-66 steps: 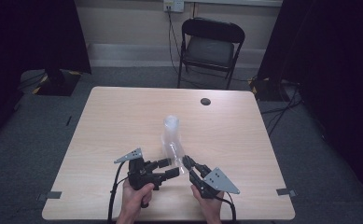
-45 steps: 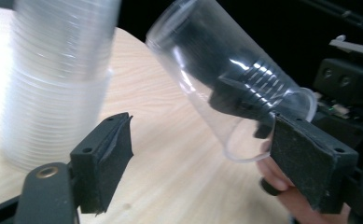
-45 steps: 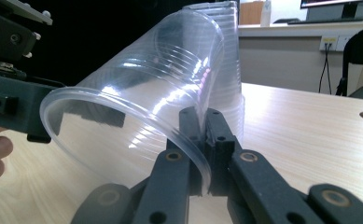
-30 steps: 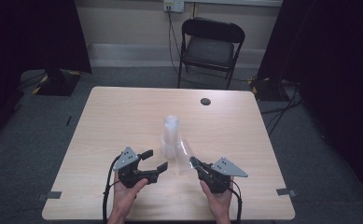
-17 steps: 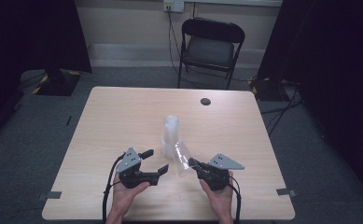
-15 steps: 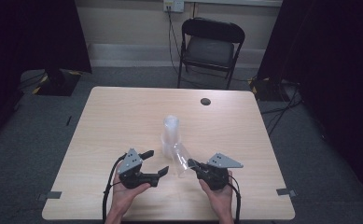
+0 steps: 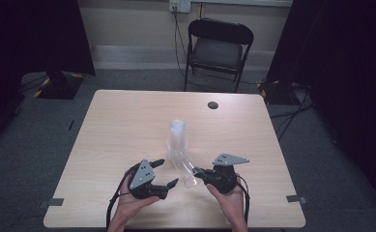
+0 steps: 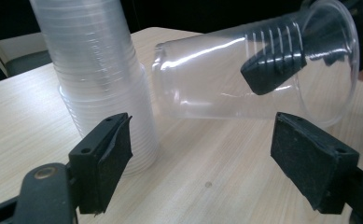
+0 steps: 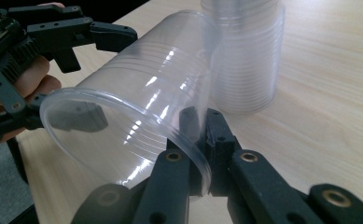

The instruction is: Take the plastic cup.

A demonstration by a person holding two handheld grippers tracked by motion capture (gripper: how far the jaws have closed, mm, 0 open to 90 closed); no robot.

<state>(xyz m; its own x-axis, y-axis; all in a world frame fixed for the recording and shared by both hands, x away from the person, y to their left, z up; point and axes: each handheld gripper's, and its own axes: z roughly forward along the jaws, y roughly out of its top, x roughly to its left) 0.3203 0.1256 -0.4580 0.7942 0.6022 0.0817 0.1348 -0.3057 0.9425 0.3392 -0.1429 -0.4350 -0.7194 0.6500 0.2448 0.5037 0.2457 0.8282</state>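
Observation:
A tall stack of clear plastic cups [image 7: 178, 135] [image 8: 100, 79] [image 9: 247, 60] stands upright at mid-table. One clear cup [image 7: 185, 170] [image 8: 216, 88] [image 9: 132, 102] hangs tilted beside the stack's foot, bottom toward the stack. My right gripper [image 7: 201, 175] [image 9: 198, 128] is shut on that cup's wall at the rim, one jaw inside it and one outside. My left gripper [image 7: 165, 173] [image 8: 202, 149] stands open just left of the cup's mouth. Its jaws have just been closing, and nothing is between them.
The pale wooden table [image 7: 122, 121] has a small dark round disc [image 7: 213, 105] near its far edge. A black folding chair [image 7: 219, 48] stands beyond the table. Both of the person's hands rest near the front edge.
The left gripper has drawn back to the left, away from the single cup. The right gripper holds the cup tilted by its rim, lower and nearer than before.

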